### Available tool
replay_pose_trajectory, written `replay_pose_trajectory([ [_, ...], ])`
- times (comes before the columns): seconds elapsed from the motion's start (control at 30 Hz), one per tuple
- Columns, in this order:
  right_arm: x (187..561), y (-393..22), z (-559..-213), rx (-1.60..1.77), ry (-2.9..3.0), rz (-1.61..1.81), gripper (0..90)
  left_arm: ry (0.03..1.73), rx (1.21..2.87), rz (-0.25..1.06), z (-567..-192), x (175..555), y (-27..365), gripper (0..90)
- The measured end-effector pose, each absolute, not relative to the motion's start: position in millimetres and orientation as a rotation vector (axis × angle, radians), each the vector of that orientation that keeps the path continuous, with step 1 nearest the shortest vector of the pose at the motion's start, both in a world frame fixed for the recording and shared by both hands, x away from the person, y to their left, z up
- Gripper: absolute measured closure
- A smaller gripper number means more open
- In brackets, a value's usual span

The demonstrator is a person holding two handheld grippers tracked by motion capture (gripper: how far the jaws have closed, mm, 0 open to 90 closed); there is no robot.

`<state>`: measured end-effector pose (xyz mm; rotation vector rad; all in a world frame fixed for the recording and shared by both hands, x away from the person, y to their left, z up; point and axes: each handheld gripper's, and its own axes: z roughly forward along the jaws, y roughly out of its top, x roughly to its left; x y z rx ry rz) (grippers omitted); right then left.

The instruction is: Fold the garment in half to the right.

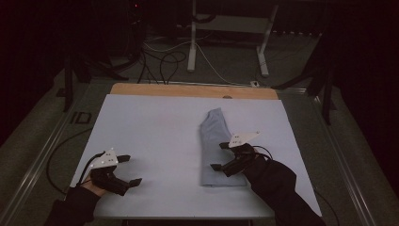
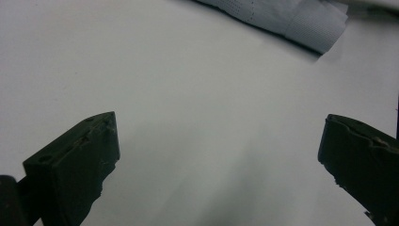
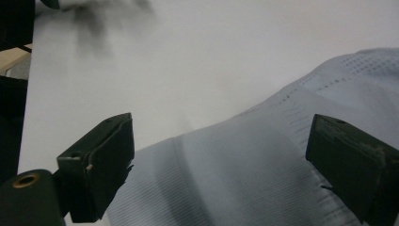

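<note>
At the near edge of the counter (image 1: 141, 207), two dark sleeves came in from below, each hand holding a gripper. The left gripper (image 1: 130, 169) sat over the near left part of the white sheet (image 1: 155, 127) that covered most of the counter, with its jaws spread wide apart and nothing between them. In the left gripper view those black jaws stood far apart over bare white surface, and the folded cloth (image 2: 291, 19) lay well beyond them at the top of the picture.

The right gripper (image 1: 219, 157) hung over the near half of the cloth (image 1: 217, 150), a pale blue-grey piece folded into a long narrow strip that ran from near the front of the sheet toward its far side, right of centre. Its jaws were also wide apart and clamped on nothing. In the right gripper view the cloth (image 3: 263, 160) filled the space beneath and between the jaws, showing fine ribbing and rows of small holes; whether the jaw tips touched the fabric could not be told.

Past the sheet, a strip of bare wood (image 1: 188, 89) showed along the far edge of the counter. Beyond that, on the dim floor, lay loose cables (image 1: 164, 59) and the white legs of another desk (image 1: 193, 37).
</note>
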<state>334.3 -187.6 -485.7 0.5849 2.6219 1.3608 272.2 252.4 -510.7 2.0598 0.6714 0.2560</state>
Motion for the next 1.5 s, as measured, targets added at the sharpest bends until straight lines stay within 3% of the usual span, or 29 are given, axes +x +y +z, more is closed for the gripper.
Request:
replay_pose_trajectory([
  [0.8,342.2,-219.7,-473.3,0.659,2.537,1.387,8.4,0.673,2.058,0.257,-509.8,271.8,252.7,0.4],
  [1.5,324.9,-263.7,-487.2,0.805,2.437,1.345,8.5,0.671,2.058,0.260,-508.4,271.3,253.1,0.5],
])
